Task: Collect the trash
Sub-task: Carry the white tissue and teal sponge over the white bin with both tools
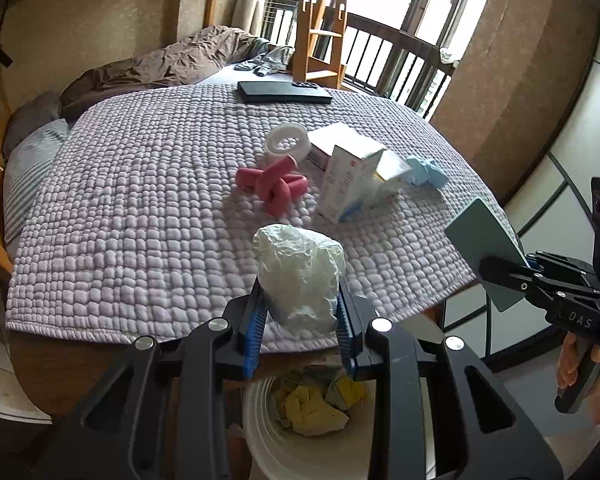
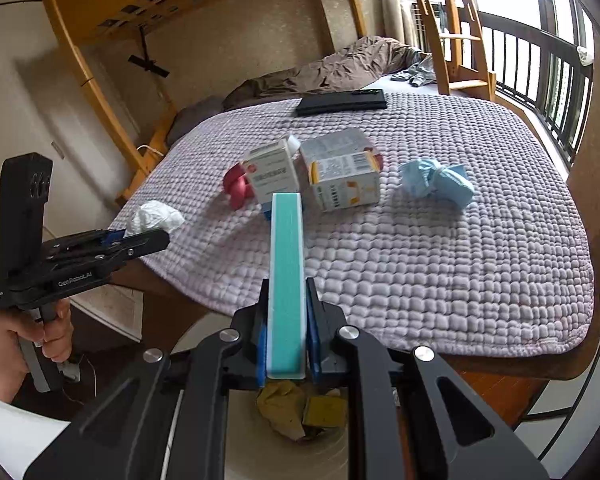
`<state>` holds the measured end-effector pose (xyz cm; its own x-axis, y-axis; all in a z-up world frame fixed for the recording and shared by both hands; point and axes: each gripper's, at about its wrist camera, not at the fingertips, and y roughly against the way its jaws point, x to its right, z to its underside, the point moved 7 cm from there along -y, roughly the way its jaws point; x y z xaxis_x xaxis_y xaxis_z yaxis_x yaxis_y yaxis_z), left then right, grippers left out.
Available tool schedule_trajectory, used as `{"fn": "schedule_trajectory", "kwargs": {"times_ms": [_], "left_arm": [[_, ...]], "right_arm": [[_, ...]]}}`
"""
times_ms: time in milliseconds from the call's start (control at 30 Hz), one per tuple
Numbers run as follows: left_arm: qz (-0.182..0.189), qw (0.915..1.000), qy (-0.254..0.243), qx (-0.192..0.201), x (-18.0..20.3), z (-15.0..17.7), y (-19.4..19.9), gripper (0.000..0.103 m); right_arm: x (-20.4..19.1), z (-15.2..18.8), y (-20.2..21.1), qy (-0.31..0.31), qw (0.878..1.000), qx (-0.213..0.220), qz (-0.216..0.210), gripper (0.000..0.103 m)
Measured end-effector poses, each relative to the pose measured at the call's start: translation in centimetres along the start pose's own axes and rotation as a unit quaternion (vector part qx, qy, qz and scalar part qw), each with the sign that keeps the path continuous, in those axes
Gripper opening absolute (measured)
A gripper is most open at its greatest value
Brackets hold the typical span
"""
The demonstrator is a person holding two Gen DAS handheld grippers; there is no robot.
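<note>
Below our left hand-held gripper (image 1: 300, 300), clamped on a crumpled white plastic wad (image 1: 298, 276), and our right hand-held gripper (image 2: 287, 320), clamped on a flat teal card (image 2: 287, 276), waits the white bin (image 1: 260, 432) already holding yellow scraps, while cartons (image 2: 340, 176) and a blue wad (image 2: 436, 184) remain on the bed's quilt (image 2: 440, 272).

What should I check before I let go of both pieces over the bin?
1. Left gripper grips the crumpled white bag: ok, held between both fingers.
2. Right gripper grips the teal box: ok, clamped edge-on.
3. Trash bin below the left gripper: ok, its opening shows directly beneath the fingers.
4. Bin under the right gripper: ok, yellow trash shows below the box.
5. Box fully over the bin opening: cannot tell, its far end reaches toward the bed.
6. Grippers apart from each other: ok.
</note>
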<state>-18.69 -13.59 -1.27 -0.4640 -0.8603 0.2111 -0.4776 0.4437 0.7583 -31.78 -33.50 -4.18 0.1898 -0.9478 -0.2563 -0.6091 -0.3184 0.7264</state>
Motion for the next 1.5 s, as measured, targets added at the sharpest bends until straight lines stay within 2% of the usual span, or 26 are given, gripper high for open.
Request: {"fn": "schedule_trajectory", "kwargs": {"times_ms": [433,1000,1500], "left_arm": [[0.011,0.9994,-0.025,-0.023,1.8,2.3,0.3,0.033],[0.035,0.9962,-0.051,-0.062,3.8,5.7,0.6,0.033],[0.031,0.9918,-0.074,-0.099,4.4,8.5,-0.8,0.033]], "right_arm": [[-1.7,2.2,0.9,0.010,1.000,-0.015,-0.015,0.016],[-3.6,5.5,1.5,0.028,0.997,-0.057,-0.041,0.016],[-3.7,8.2,-0.5,0.035,0.992,-0.110,-0.045,0.016]]}}
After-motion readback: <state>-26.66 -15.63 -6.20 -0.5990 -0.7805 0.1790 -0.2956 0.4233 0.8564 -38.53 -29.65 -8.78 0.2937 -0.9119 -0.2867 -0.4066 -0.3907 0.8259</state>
